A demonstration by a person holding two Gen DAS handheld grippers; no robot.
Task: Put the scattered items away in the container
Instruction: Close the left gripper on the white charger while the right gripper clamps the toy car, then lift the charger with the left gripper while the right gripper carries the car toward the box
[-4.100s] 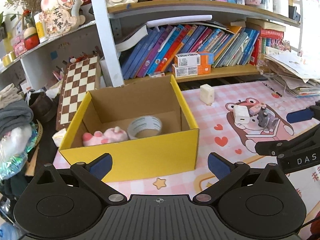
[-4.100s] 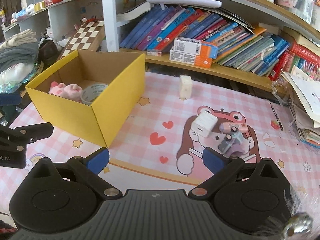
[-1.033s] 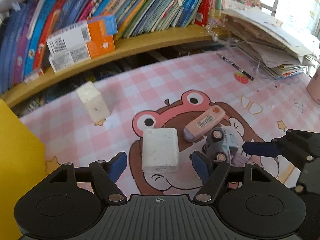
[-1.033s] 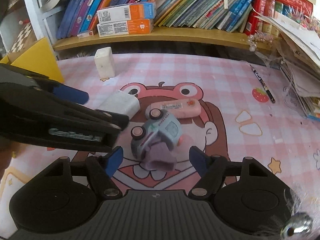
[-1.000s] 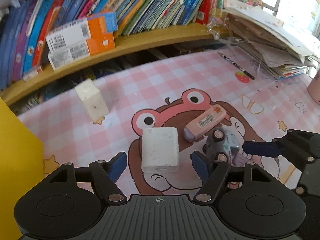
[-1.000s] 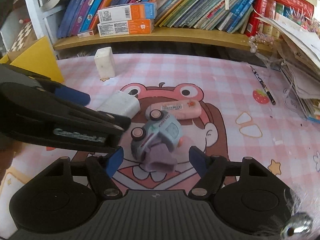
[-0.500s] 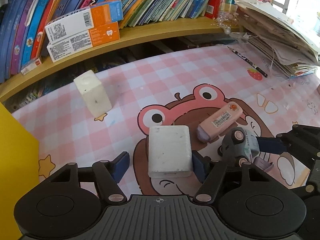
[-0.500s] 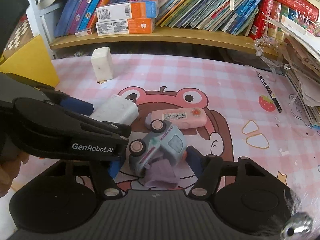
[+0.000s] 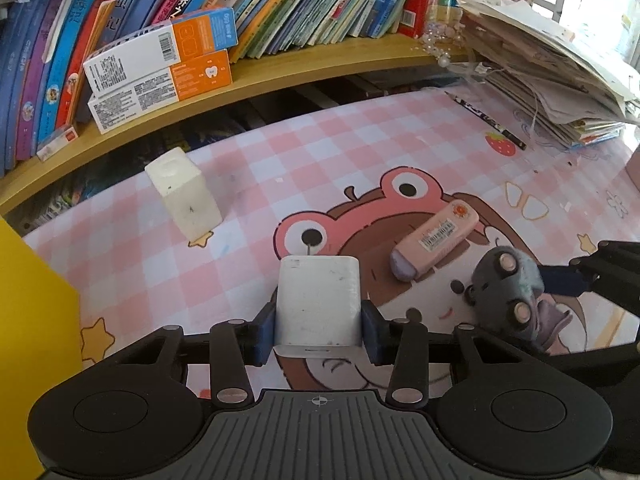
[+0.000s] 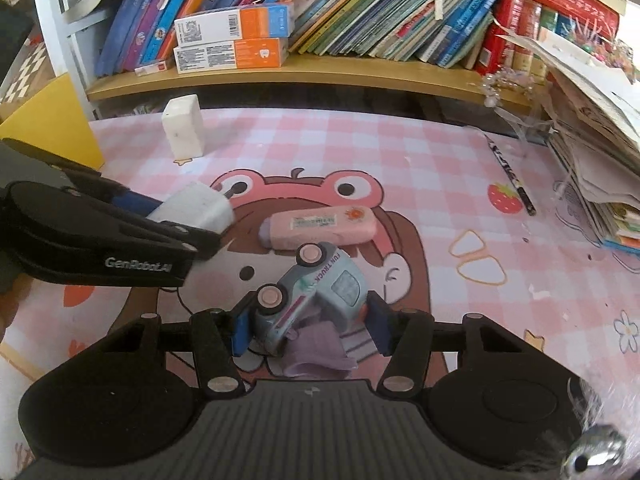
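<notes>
The white plastic charger block (image 9: 318, 304) looks matt and scuffed with grey specks, as does the white upright block (image 9: 185, 198) at far left. The pale-blue toy truck (image 10: 316, 292) is glossy moulded plastic over a limp lilac cloth (image 10: 318, 350). The pink checked mat (image 9: 360, 152) is smooth with slight sheen

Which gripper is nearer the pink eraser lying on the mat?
Right, narrowly. The right gripper, shut on the toy truck, sits just in front of the pink eraser; the left gripper, clamping the white charger, is off beside it.
</notes>
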